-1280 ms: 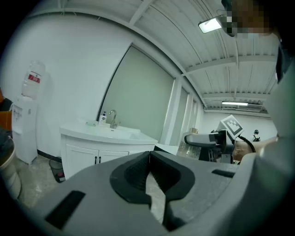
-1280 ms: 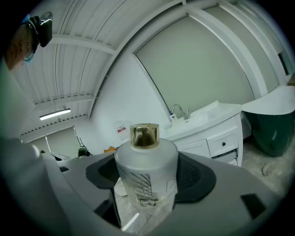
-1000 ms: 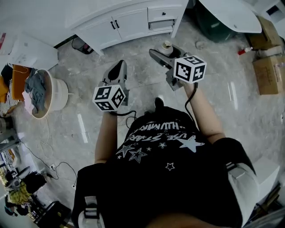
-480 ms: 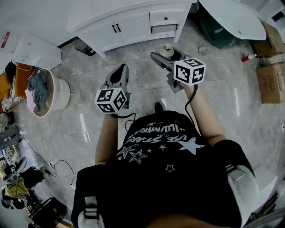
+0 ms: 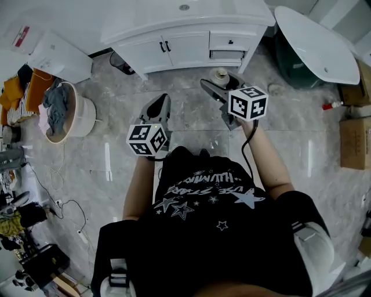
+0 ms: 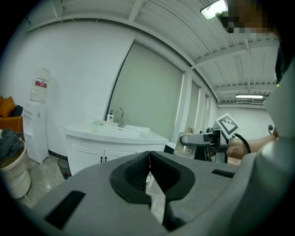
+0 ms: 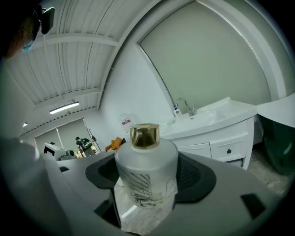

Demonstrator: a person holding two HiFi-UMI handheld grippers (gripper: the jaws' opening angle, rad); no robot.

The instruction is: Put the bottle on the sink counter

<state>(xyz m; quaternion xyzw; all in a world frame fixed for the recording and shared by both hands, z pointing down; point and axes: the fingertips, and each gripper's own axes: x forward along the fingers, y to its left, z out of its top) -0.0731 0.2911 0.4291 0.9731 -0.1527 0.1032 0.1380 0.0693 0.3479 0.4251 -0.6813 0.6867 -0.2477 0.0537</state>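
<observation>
**Bottle clamped in the right gripper, short of the sink counter**

From the head view, little of the bottle point(image 5: 220, 74) shows: only its round top peeks out between the jaws of the right gripper point(image 5: 223, 87), and the rest is hidden by the gripper body and its marker cube. The right gripper view shows it better. It is a frosted white bottle point(image 7: 146, 170) with a gold cap, upright, with both jaws pressed against its sides. Its base is cut off behind the lower jaw edge. The label carries a slanted line drawing and some small print that is too fine to read.

The left gripper point(image 5: 157, 107) holds nothing, and its jaws meet in a thin seam.

The white sink counter point(image 5: 191, 14) lies ahead of both grippers, apart from the bottle. A faucet point(image 7: 184, 105) and a small soap bottle point(image 6: 110, 118) stand on it, but the soap's label is unreadable. The water dispenser point(image 6: 38, 117) by the wall has a red sticker whose writing is too blurred to read. The person's black shirt point(image 5: 203, 191) bears stars and lettering that appears upside down and is hard to read.
</observation>
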